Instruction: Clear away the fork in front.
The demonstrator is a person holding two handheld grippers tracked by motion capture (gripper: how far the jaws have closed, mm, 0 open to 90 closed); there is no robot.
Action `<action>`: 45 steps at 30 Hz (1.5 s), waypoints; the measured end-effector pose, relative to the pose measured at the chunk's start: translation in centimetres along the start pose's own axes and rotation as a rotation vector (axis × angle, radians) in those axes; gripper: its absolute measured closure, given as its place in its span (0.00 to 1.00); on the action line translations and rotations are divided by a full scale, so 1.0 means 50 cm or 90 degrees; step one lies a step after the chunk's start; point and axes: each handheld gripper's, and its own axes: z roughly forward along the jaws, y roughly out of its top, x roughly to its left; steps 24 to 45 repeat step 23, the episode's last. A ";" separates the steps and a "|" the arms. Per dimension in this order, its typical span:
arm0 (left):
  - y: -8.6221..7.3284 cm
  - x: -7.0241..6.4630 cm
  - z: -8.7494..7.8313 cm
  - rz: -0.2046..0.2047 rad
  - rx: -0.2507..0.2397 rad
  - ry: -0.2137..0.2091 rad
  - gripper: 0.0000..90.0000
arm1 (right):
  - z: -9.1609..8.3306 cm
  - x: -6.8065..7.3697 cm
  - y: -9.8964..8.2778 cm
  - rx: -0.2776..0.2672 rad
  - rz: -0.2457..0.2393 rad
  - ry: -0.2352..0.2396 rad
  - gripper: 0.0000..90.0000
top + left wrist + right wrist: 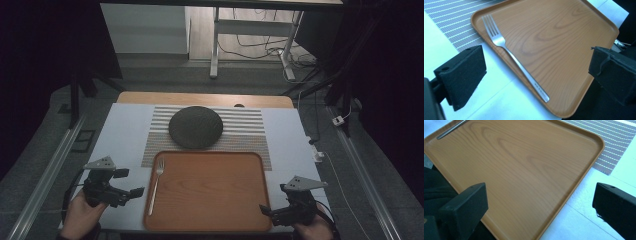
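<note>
From the high view, a fork (156, 183) is lying along the left edge of a wooden tray (210, 220), tines pointing away from the person. The left gripper (136, 192) is hovering just beside that edge, over the white table (125, 135), its jaws pointing toward the fork. The right gripper (265, 210) is sitting at the tray's near right corner. Beyond the tray, a dark round plate (195, 127) is resting on a striped mat (250, 130).

In the left gripper view, the jaws are standing wide apart with nothing between them. The fork (514, 58) is lying apart from them, with its handle running close along the tray's rim (499, 60).

In the right gripper view, the jaws are likewise spread wide and holding nothing, hanging over the bare tray (524, 170), with the fork handle (450, 130) showing at the far corner.

The risk, as I judge it, is in the pick-up: the fork is thin, flat and smooth, and it is lying hard against the raised rim. A jaw coming down on the rim could be shoving or tipping the tray, and pads closing on the handle off-centre could let the fork swing or slip out
</note>
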 end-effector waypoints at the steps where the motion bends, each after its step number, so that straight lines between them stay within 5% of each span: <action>1: -0.004 0.001 -0.003 -0.003 -0.002 0.001 0.01 | 0.000 0.000 0.000 0.000 0.000 0.000 0.00; 17: -0.062 0.005 -0.031 -0.028 0.027 0.030 0.00 | 0.002 0.003 0.001 0.007 -0.006 -0.003 0.00; 45: -0.063 0.004 -0.031 -0.030 0.038 0.033 0.00 | 0.005 0.007 0.002 0.016 -0.023 -0.005 0.00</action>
